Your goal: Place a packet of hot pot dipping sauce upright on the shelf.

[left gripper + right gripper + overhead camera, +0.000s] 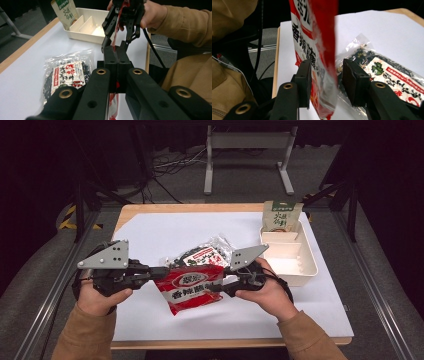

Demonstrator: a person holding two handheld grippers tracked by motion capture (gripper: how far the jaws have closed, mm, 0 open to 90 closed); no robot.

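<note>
- The flat red foil snack packet with white lettering [192, 289] is held up off the white table sheet [150, 235], in front of me and between my two hands
- My left gripper [159, 270] is clenched on the packet's left edge; in the left gripper view its jaws are pressed together on the thin red film [113, 45]
- My right gripper [216, 288] straddles the packet's right edge; in the right gripper view the film [322, 60] hangs between the jaws, resting near the left pad with a gap to the right one, so I'd say it is released, not yet gripping
- The packet's long axis runs from one gripper to the other, so closing the right jaws is what the next move turns on
- Both forearms come in low, grippers pointing inward at each other
- Behind lies a clear bag of dark dried food [202, 252], and further right a white divided plastic tray [305, 270] with a green and white pouch [281, 216] standing in its far end
</note>
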